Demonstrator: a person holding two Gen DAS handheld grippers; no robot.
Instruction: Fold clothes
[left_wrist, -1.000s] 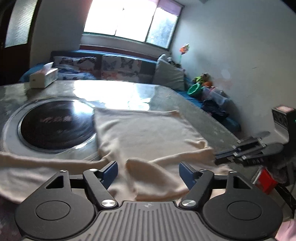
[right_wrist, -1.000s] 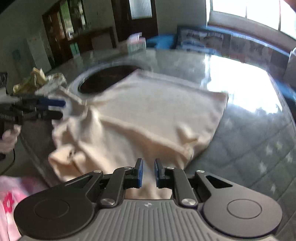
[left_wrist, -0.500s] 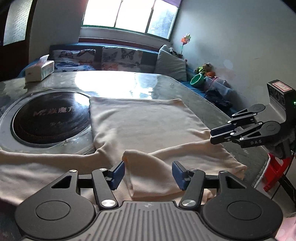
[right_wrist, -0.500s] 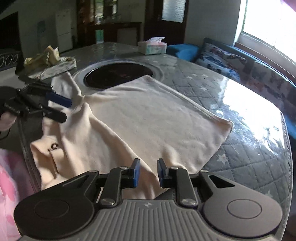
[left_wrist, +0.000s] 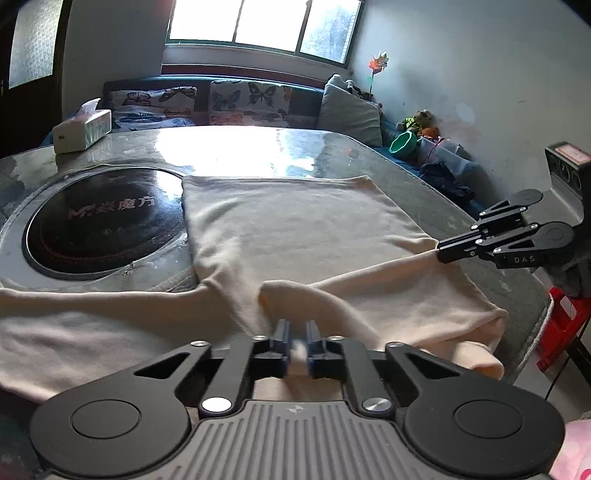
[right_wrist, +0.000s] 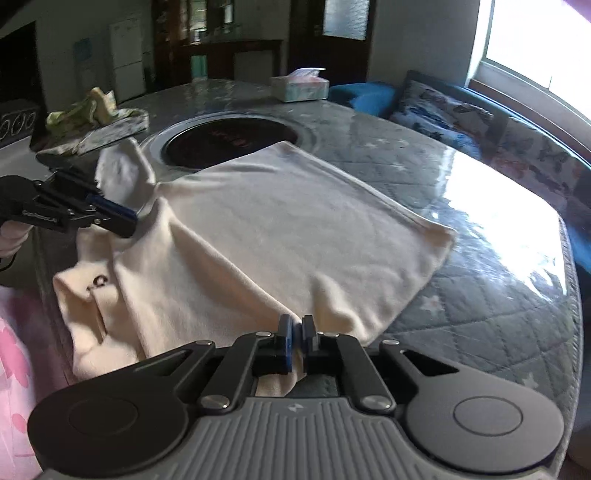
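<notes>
- The cream garment (left_wrist: 295, 236) lies spread on the quilted surface (right_wrist: 480, 295), one edge overlapping the round black hob (left_wrist: 99, 225).
- The left hand-held gripper (left_wrist: 297, 350) is clamped on a raised fold at the near edge.
- The right hand-held gripper (right_wrist: 297, 345) pinches the near hem, apparently thinly.
- Risk: uneven lifting could pull that hem free or drag the cloth askew.

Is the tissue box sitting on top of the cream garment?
No, the tissue box stands on bare table, well apart from the cream garment.
</notes>
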